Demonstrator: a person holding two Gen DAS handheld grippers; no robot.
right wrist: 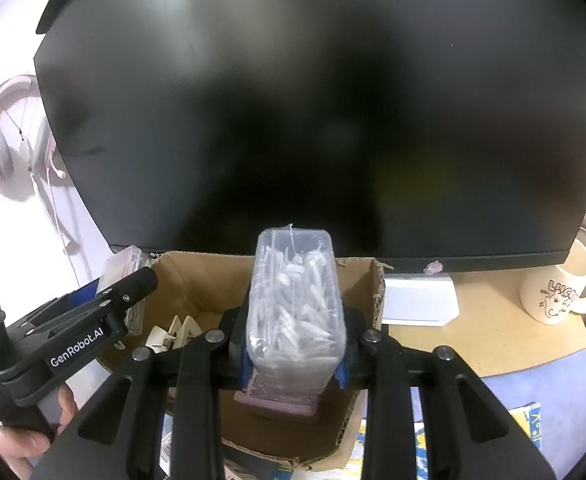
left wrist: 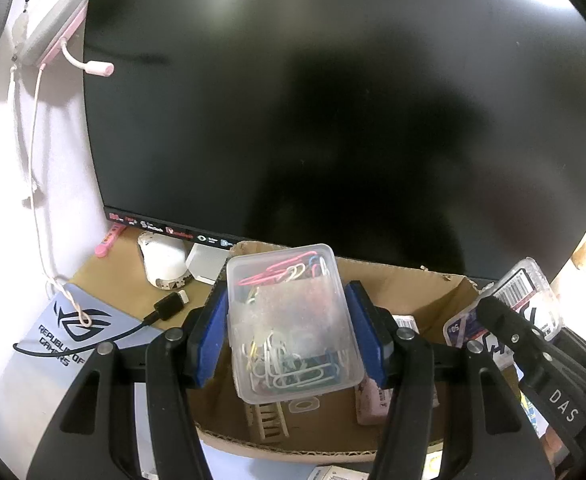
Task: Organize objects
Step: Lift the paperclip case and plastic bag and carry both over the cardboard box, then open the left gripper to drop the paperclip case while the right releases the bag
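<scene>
Our left tool (left wrist: pixel 293 332) is clamped on a clip box (left wrist: pixel 293 320), held over the carton (left wrist: pixel 425 280), inside its walls. Our right tool (right wrist: pixel 295 344) grips a pick box (right wrist: pixel 295 304) above the same carton's right half. We see the monitor (left wrist: pixel 333 100) close behind, and bare counter (right wrist: pixel 473 336) right of the carton, toward the mug (right wrist: pixel 557 294).

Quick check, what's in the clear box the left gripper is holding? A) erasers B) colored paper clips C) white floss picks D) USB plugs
B: the clear plastic box clamped in the left gripper shows pink, white and blue paper clips through its walls, held over the cardboard box.
</scene>
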